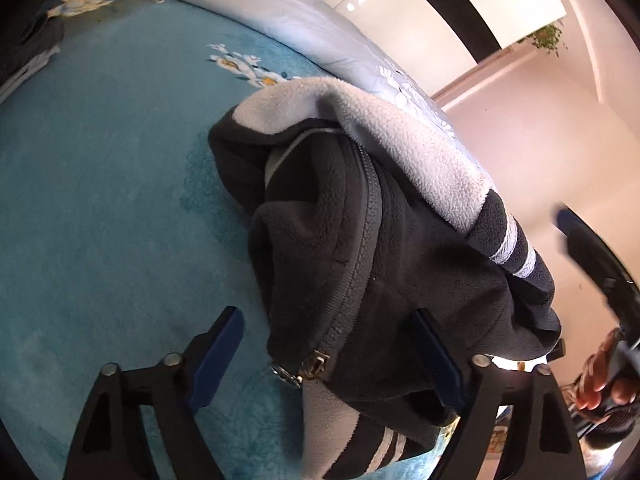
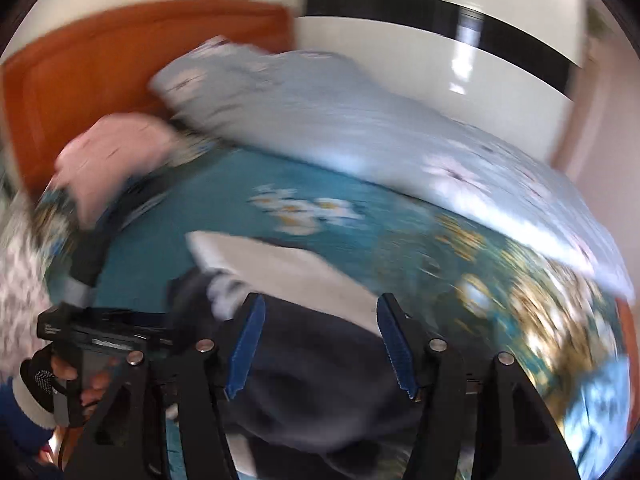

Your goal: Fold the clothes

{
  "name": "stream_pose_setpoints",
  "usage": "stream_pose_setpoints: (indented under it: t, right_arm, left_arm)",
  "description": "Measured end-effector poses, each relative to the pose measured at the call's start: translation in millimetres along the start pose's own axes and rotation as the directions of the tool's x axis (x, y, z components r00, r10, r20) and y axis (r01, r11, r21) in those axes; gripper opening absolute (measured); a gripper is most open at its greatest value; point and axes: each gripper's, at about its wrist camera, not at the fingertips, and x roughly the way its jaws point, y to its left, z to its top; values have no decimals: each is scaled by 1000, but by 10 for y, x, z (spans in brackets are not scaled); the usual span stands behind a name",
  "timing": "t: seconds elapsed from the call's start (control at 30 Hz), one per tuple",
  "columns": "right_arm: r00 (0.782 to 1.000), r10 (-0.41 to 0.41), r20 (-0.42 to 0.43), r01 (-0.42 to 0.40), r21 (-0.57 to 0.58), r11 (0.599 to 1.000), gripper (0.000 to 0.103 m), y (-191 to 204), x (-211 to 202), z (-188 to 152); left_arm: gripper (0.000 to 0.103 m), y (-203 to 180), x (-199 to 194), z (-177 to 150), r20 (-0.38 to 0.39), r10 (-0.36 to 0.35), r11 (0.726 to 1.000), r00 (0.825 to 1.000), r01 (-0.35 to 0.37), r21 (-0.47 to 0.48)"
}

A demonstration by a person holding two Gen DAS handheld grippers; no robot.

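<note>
Currently the fleece jacket (image 1: pixel 360 240) lies bunched on the teal bedspread (image 1: pixel 100 200), dark grey with a light grey lining turned outward and a zip running down its front. Left gripper (image 1: pixel 328 356): jaws stand wide; the jacket's lower edge sits between the blue pads (image 1: pixel 216 360), which do not visibly press on it. Right gripper (image 2: pixel 324 344): jaws stand apart over the dark fabric, with no visible contact; this view is blurred. A pale blue quilt (image 2: pixel 320 112) lies beyond the jacket, against an orange-brown headboard (image 2: pixel 100 48). A hand (image 1: pixel 600 376) grips the other tool's handle at the frame edge.
</note>
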Motion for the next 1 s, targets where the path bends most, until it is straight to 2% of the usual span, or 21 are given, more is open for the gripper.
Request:
stream_pose_setpoints:
  t: [0.07,0.1,0.17,0.23,0.3,0.33,0.37,0.4,0.43,0.47,0.6,0.7,0.8,0.87,1.0]
  right_arm:
    - [999,0,-50,-4,-91,996,60,277,315,132]
    - [997,4,-73,-12,-110,994,60,342,450,181]
    - [993,18,-114,-31,-113,993,60,380,678,264]
    - [989,8,-147,-24,-108,994,60,376,852,328]
    - [984,0,-180,-18,-98,995,60,342,983,351]
    - [982,5,-191,-21,-84,996,58,310,1017,342]
    - [981,11,-194,-23,-58,998,47,252,1028,334]
    - [981,18,-194,-23,-25,999,29,184,1027,330]
    - [982,32,-188,-29,16,999,21,106,1009,329]
    - [984,40,-172,-30,60,998,12,8,961,329]
    - [997,1,-74,14,202,979,10,-490,605,335]
    - [997,-79,12,72,319,945,10,-998,180,282]
    - [976,-200,85,140,457,878,9,-1518,-347,78]
    - [965,-229,129,123,548,827,9,-1835,-690,-158]
    - [948,-297,112,173,601,780,6,-1968,-1086,-635]
  left_arm:
    - [76,-32,-17,-18,9,12,1000,1000,-12,6]
    - [69,-54,-14,-22,10,17,1000,1000,-17,12]
    - [64,-91,6,-28,11,17,1000,1000,-17,13]
    - [56,-127,26,-35,12,16,1000,1000,-16,14]
    - [42,-152,39,-38,9,8,1000,1000,-8,12]
    - [40,-165,37,-35,10,7,1000,1000,-8,14]
    - [38,-182,28,-32,13,7,1000,1000,-8,18]
    - [35,-199,19,-27,16,8,1000,1000,-8,23]
    - [34,-219,10,-18,19,9,1000,1000,-9,29]
    - [31,-247,-1,-8,21,11,999,1000,-12,41]
    - [20,-348,-47,67,37,20,996,999,-23,81]
    - [17,-375,-183,209,84,10,996,996,-17,87]
    - [16,-396,-365,386,149,-35,996,988,22,85]
    - [16,-416,-539,412,174,-101,991,980,83,103]
    - [16,-594,-780,386,214,-136,976,967,93,198]
